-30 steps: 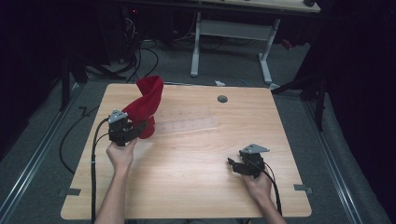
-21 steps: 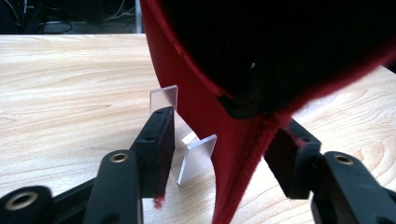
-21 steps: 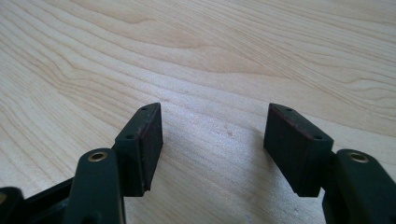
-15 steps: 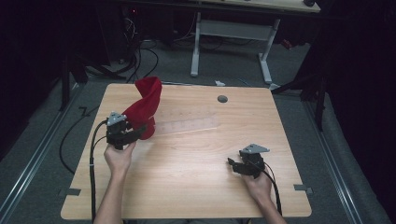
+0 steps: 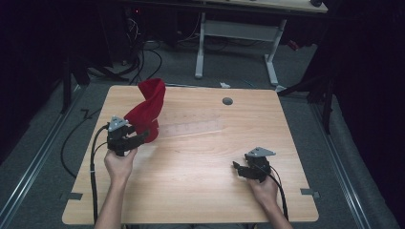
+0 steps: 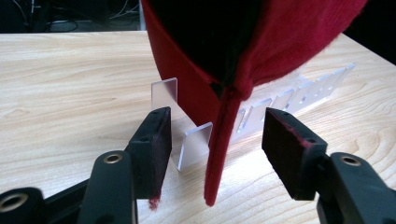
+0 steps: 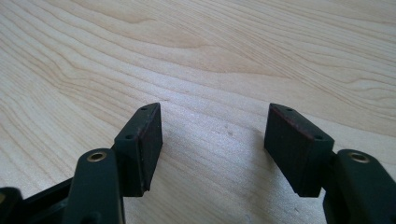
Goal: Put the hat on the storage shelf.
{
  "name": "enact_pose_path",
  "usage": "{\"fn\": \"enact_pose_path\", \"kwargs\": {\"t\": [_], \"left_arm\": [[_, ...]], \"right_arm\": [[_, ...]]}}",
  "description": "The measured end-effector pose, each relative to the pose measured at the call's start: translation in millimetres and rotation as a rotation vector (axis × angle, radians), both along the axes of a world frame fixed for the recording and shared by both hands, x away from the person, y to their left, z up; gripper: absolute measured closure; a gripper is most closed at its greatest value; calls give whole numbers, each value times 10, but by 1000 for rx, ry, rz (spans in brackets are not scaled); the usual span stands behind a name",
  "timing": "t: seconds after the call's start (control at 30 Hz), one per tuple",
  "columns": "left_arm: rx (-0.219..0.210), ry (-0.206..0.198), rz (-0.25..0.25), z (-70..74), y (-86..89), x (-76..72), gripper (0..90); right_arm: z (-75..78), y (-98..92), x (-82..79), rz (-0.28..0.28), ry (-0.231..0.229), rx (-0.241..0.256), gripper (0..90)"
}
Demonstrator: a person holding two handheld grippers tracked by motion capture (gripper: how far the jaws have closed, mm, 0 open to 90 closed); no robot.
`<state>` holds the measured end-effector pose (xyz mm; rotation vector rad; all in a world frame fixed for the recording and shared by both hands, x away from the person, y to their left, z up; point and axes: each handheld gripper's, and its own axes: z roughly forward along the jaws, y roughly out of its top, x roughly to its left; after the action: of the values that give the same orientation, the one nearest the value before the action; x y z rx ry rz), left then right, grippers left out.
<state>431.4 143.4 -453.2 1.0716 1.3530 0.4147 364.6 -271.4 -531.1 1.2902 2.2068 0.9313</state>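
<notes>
Left gripper view: the left gripper [image 6: 212, 140] stands open around the red cloth's [image 6: 261, 42] hanging edge, over a clear rack [image 6: 280, 100] on the table [image 6: 70, 84]. Closing there could drag or tip the rack. The right gripper [image 7: 212, 140] sits open and empty.

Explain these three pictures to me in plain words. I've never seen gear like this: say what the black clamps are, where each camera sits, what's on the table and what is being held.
A person sits at a wooden table and holds a hand-operated two-jaw clamp in each hand: the left gripper and the right gripper. The high view looks down from above the person's side. Each of the other two pictures comes from a camera riding on one clamp, looking along its black jaws.

On the table lies a clear plastic rack with upright tabs, and a red knitted cloth rises over its left end. In the left gripper view, the jaws stand open with a hanging edge of the cloth between them, not pinched. The right gripper is open over bare wood, holding nothing.
</notes>
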Motion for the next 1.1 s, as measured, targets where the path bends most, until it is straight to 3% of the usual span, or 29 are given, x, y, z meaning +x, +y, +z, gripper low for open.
{"fn": "enact_pose_path", "kwargs": {"t": [0.13, 0.3, 0.4, 0.53, 1.1], "left_arm": [[-8, -1, 9, -13, 34, -46, 417], [42, -5, 6, -6, 42, -125, 395], [48, -12, -1, 9, 42, -173, 382], [10, -18, 5, 1, 80, -234, 386], [-28, -14, -17, -63, 84, -517, 392]], "right_arm": [[0, 0, 0, 0, 0, 0, 371], [0, 0, 0, 0, 0, 0, 371], [0, 0, 0, 1, 0, 0, 371], [0, 0, 0, 0, 0, 0, 371], [0, 1, 0, 0, 0, 0, 371]]}}
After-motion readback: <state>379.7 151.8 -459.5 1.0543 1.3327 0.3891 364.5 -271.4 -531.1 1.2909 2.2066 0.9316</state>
